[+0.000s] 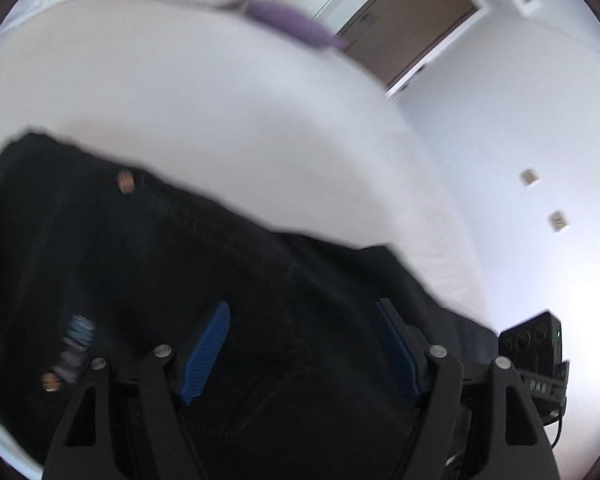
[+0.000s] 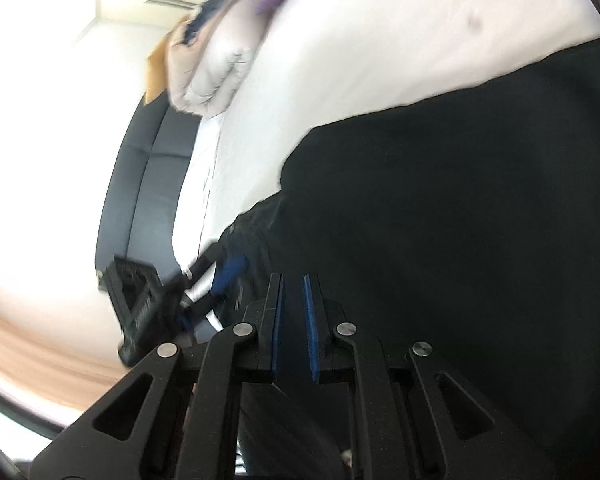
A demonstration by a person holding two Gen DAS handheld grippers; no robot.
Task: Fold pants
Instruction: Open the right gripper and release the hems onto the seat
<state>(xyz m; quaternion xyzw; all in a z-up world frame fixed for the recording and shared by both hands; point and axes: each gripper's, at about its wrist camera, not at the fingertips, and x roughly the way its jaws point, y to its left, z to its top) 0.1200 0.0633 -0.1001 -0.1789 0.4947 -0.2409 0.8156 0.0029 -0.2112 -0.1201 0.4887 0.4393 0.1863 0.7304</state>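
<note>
White bedding covers the bed [image 1: 220, 120], which fills most of both wrist views and carries the work. Both views are blurred.

Black pants [image 1: 160, 260] lie spread on the bed, taking the lower half of the left wrist view and the right half of the right wrist view [image 2: 460, 200]. A small orange mark [image 1: 125, 181] shows on the fabric near its upper edge, and a striped label [image 1: 76, 340] sits near the left margin; its details cannot be made out.

Left tongs [image 1: 304, 350] stand wide apart over the pants, blue pads [image 1: 206, 352] to either side with dark cloth showing between them. The pads do not press on the fabric; nothing is gripped. Right tongs [image 2: 294, 328] are drawn nearly together, a narrow slit remaining between the blue pads [image 2: 311, 328]. Whether a fold of the black cloth is pinched in that slit cannot be told, as everything there is dark.

In the right wrist view the left tongs [image 2: 228, 276] appear at the edge of the pants, beside the bed's side.

Further out, a pale folded quilt [image 2: 216, 68] and a purple item [image 1: 296, 26] rest at the far end of the bed. A brown door [image 1: 412, 28] and two wall plates [image 1: 530, 177] show beyond, and a dark sofa [image 2: 140, 184] runs along the bed.
</note>
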